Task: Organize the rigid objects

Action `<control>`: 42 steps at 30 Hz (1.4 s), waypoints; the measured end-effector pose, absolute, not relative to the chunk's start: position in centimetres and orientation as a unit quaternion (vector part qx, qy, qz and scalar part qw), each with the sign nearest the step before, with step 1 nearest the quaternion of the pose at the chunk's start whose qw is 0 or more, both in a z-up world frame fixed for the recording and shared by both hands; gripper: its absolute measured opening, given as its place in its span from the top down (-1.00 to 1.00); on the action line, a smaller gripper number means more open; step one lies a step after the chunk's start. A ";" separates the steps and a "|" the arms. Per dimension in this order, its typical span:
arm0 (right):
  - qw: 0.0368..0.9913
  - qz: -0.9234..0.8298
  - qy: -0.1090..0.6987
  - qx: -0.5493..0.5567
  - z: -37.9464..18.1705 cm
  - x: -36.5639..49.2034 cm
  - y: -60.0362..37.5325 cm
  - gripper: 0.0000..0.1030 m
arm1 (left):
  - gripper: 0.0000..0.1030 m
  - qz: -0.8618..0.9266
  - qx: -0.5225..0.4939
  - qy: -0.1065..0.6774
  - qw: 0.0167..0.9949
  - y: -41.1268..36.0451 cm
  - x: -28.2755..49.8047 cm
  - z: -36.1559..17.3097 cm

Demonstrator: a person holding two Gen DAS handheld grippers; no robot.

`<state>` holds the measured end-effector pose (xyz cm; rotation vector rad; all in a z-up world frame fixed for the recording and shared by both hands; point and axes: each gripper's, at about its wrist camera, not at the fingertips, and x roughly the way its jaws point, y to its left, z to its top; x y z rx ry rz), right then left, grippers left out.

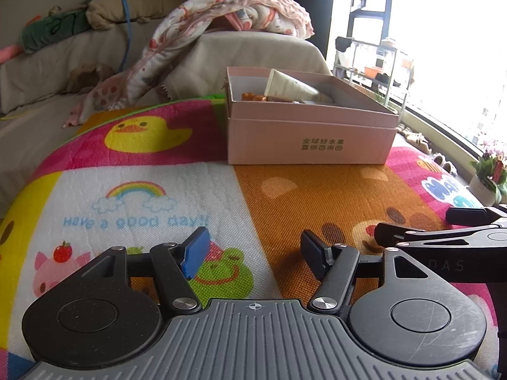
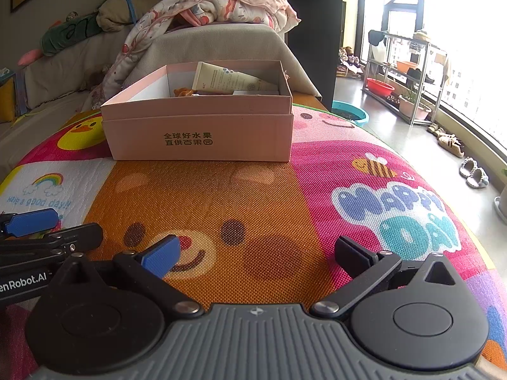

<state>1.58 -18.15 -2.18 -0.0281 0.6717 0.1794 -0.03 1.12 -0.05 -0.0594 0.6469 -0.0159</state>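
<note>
the pink box [image 1: 312, 141] sits open on the far part of the cartoon play mat [image 1: 285, 196], well apart from both grippers. nearest the left wrist camera, the left gripper [image 1: 253, 251] hangs over the mat with its jaws spread wide and nothing between them; one blue pad and one black finger show, above a printed frog and the orange panel. just beside it, at the right edge of that view, the black fingers of the right gripper [image 2: 258, 253] reach in. in the right wrist view that gripper's jaws also stand wide apart and empty, over a printed bear face. past both, the bare orange stretch of mat runs up to the box, whose front wall carries dark printed characters. inside the box a cream tube [image 2: 233, 80] lies tilted against the back, with a small brown object [image 2: 183, 91] beside it on the left. behind the box stands a covered sofa [image 2: 218, 44] with a patterned blanket [image 2: 221, 4] heaped on top.
</note>
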 end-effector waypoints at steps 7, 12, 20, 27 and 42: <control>0.940 0.088 0.329 -0.014 -2.2 1.6 -18.1 -1.00 | -0.34 -0.005 -0.022 0.319 0.948 0.7 0.0 -0.1; 0.940 0.088 0.329 -0.014 -2.2 1.6 -18.2 -1.00 | -0.34 -0.005 -0.022 0.319 0.948 0.8 0.0 -0.1; 0.940 0.088 0.329 -0.014 -2.2 1.6 -18.2 -1.00 | -0.34 -0.004 -0.022 0.318 0.948 0.8 0.0 0.0; 0.940 0.088 0.329 -0.014 -2.2 1.6 -18.1 -1.00 | -0.30 0.000 -0.020 0.317 0.948 0.7 -0.1 0.0; 0.940 0.088 0.329 -0.014 -2.2 1.6 -18.2 -1.00 | -0.31 0.000 -0.020 0.318 0.948 0.7 -0.1 0.0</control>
